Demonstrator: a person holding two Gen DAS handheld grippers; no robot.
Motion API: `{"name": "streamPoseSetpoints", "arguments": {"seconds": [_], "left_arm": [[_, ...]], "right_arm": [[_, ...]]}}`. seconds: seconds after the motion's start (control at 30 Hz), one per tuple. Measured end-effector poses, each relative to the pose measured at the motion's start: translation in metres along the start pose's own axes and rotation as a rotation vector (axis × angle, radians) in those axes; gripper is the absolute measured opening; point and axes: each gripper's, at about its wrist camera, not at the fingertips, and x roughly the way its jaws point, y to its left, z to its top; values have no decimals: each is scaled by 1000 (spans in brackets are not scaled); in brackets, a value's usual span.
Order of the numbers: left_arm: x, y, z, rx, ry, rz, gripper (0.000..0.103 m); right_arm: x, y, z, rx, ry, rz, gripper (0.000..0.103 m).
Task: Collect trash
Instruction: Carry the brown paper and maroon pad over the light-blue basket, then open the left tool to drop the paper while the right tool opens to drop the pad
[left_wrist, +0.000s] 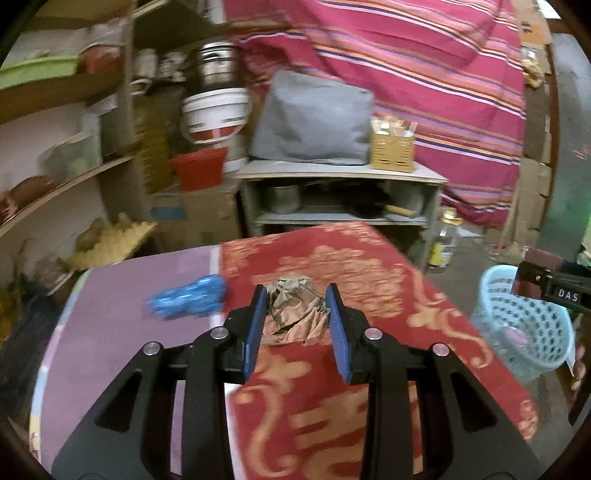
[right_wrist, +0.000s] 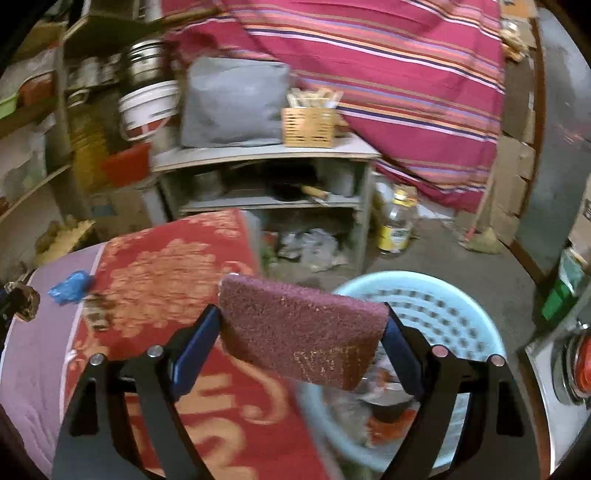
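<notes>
The left gripper (left_wrist: 295, 306) grips a crumpled brown paper wad (left_wrist: 293, 312) above the red patterned cloth (left_wrist: 369, 266) on the bed. The right gripper (right_wrist: 301, 325), spread wide, clamps a maroon scouring pad (right_wrist: 303, 328) over the light-blue basket (right_wrist: 443, 306) beside the bed's right edge. A blue wrapper (left_wrist: 190, 295) lies on the bed's purple sheet (left_wrist: 122, 317).

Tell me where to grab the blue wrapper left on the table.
Pinch the blue wrapper across its narrow middle, coming from above. It lies flat and elongated on the purple cloth, with bare cloth around it, so its short axis should fit the tool.
</notes>
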Motion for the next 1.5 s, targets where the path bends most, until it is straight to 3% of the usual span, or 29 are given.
{"name": "streamPoseSetpoints", "arguments": {"seconds": [0.23,0.47,0.77,1.13,1.3,1.47,1.5], "left_arm": [[15,-80,3,71,8,-95,32],[36,-145,6,105,32,-189,32],[65,-217,-4,149,89,-279,32],[83,-266,-6,133,125,-380,33],[83,-273,-6,134,116,-385,38],[75,-262,0,126,84,-362,72],[70,-257,2,125,65,-346,75]], "right_arm": [[-4,-75,-2,54,-16,-76,84],[-3,-128,-10,97,-23,-88,84],[11,-150,-21,101,24,-77,84],[22,-172,-26,149,60,-85,84],[27,-176,-28,142,79,-97,84],[27,-174,-24,153,75,-92,84],[26,-171,-24,149,73,-89,84]]}}
